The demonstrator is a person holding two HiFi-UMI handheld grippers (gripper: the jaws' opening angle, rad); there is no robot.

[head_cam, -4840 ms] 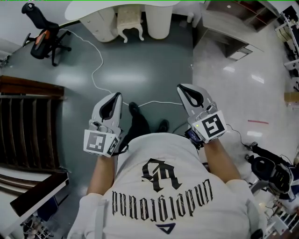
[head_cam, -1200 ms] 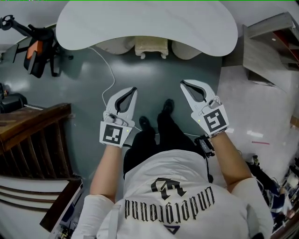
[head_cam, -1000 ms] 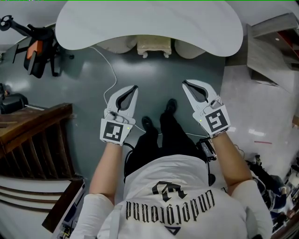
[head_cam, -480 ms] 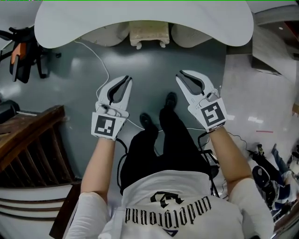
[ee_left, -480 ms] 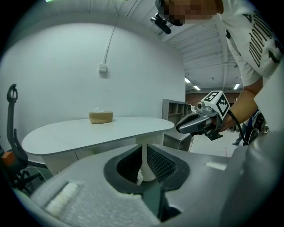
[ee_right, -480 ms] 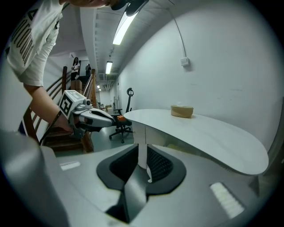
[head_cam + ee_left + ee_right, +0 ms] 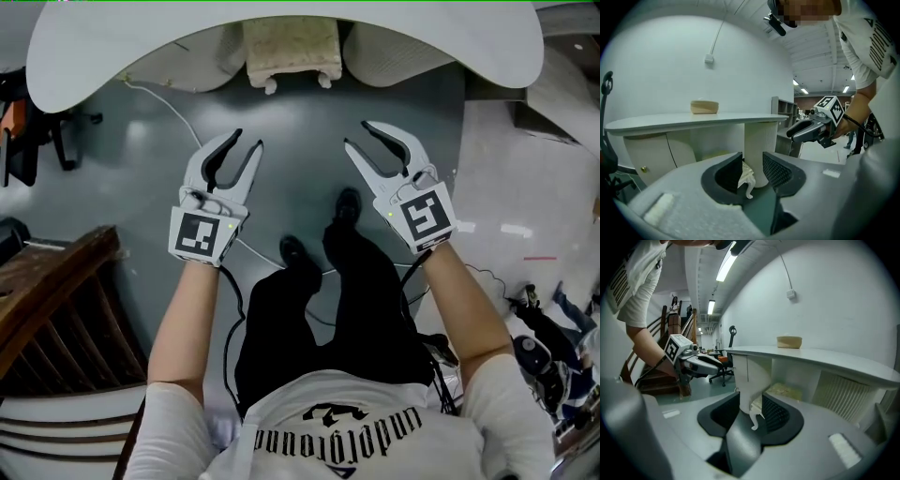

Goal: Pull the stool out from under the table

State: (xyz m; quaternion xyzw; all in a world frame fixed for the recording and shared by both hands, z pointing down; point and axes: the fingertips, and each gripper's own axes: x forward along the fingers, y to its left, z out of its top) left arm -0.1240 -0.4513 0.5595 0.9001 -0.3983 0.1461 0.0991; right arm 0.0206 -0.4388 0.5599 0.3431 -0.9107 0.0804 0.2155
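Observation:
A cream stool (image 7: 291, 52) with carved legs stands tucked under the white curved table (image 7: 112, 56), between its two pedestals. Both grippers are held low over the grey floor, short of the stool and apart from it. My left gripper (image 7: 246, 141) and right gripper (image 7: 360, 136) have just been opening; both stand open with nothing between the jaws. In the left gripper view a stool leg (image 7: 746, 180) shows far off through the gap of the left gripper (image 7: 752, 168). The right gripper view shows the stool's cushion (image 7: 783, 391) beyond the right gripper (image 7: 751, 409).
A white cable (image 7: 178, 117) trails over the floor by the left pedestal (image 7: 178, 70). A black office chair (image 7: 28, 131) stands far left, a wooden railing (image 7: 47, 291) at lower left, grey furniture (image 7: 562, 94) at right. The person's shoes (image 7: 347, 202) are just behind the grippers. A small basket (image 7: 704, 107) sits on the table.
Both grippers have dropped lower and come closer to the table and stool. Their jaws, shut a second ago, now stand apart. The stool has not moved.

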